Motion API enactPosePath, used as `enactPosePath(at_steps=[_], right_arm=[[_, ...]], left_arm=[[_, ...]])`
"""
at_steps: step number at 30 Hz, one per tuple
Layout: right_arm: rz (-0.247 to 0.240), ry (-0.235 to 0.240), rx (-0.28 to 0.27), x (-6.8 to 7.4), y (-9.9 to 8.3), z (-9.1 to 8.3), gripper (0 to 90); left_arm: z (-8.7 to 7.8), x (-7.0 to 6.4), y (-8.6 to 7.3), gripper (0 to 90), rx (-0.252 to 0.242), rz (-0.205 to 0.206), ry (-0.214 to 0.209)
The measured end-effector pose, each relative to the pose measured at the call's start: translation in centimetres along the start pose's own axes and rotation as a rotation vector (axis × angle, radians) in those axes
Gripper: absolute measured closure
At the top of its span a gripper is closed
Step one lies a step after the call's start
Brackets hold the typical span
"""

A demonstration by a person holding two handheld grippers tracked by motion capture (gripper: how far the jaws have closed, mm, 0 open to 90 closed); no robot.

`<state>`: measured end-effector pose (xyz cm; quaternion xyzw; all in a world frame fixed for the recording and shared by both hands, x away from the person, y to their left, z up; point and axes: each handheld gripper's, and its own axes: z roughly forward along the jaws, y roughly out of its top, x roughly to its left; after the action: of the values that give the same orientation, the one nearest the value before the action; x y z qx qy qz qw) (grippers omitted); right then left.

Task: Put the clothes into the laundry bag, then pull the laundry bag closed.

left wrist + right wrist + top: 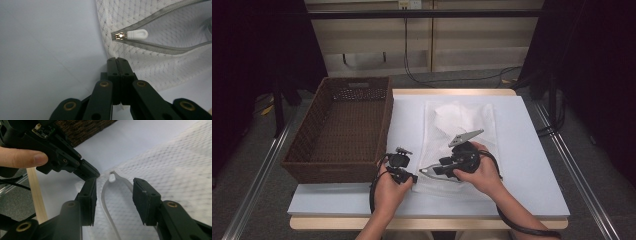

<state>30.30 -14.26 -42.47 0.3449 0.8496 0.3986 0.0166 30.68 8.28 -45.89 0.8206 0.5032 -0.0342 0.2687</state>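
White mesh laundry bag w/ grey zipper (459,145) lies flat on pale blue table cover (532,150), right of the dark brown woven wicker basket (344,127); bag's long axis runs away from the person, zipper mouth at its near end, across the short side.

Left gripper (117,61): jaws pressed together, tips at the bag's near-left corner; looks like it pins or pinches the mesh edge there, but whether fabric is actually between the jaws I can't tell. In the high view the left gripper (401,167) sits just beside the bag's left edge, left hand (389,192) behind it.

Right gripper (113,195): jaws wide apart, nothing held; zipper opening runs up between them, lengthwise. In the high view the right gripper (452,165) is over the bag's near end, right hand (484,175) on it.

Key relation: small white plastic zipper pull tab (137,34) sits at the closed end of the zip, near the left corner; pull lies along the zipper line, pointing into the open stretch. From the right gripper it's straight ahead, just beyond the jaw tips (112,178), touching neither; left gripper tips are close beside it too, but shut & busy w/ the corner.

Judgement: right is the free one, lined up w/ the zip axis; next move prob. a short advance, then close on the tab; left anchors the corner.
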Motion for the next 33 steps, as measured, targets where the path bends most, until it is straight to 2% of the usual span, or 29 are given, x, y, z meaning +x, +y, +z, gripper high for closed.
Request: enactPosePath(at_steps=[2, 8, 10, 15, 17, 20, 25, 28, 33], right_arm=[[0.019, 0.024, 0.001, 0.2, 0.1, 0.4, 55.4], [0.072, 0.050, 0.014, 0.5, 0.3, 1.5, 57.6], [0.084, 0.055, 0.017, 0.5, 0.4, 1.8, 57.5], [0.152, 0.075, 0.029, 0.5, 0.6, 2.6, 59.9], [0.167, 0.066, 0.044, 0.5, 0.6, 3.1, 61.6], [0.226, 0.067, 0.064, 0.3, 0.6, 3.6, 63.7], [0.269, 0.050, 0.069, -0.1, 0.7, 4.5, 66.0], [0.290, 0.055, 0.078, -0.2, 0.8, 5.0, 68.6], [0.298, 0.046, 0.084, -0.1, 1.1, 5.5, 72.2]], left_arm=[[-0.4, 0.1, 0.0, 90.0, -0.007, -0.005, -0.007], [-0.8, 0.3, -0.1, 90.0, -0.018, -0.029, -0.030], [-0.9, 0.4, -0.1, 90.0, -0.015, -0.028, -0.027], [-1.0, 0.5, -0.2, 90.0, -0.014, -0.025, -0.035], [-1.1, 0.4, -0.2, 90.0, -0.018, -0.031, -0.040], [-1.2, 0.4, -0.1, 90.0, -0.020, -0.031, -0.047], [-1.1, 0.6, -0.2, 90.0, -0.019, -0.030, -0.047], [-1.2, 0.5, -0.2, 90.0, -0.018, -0.032, -0.053], [-1.2, 0.5, -0.2, 90.0, -0.019, -0.030, -0.056]])
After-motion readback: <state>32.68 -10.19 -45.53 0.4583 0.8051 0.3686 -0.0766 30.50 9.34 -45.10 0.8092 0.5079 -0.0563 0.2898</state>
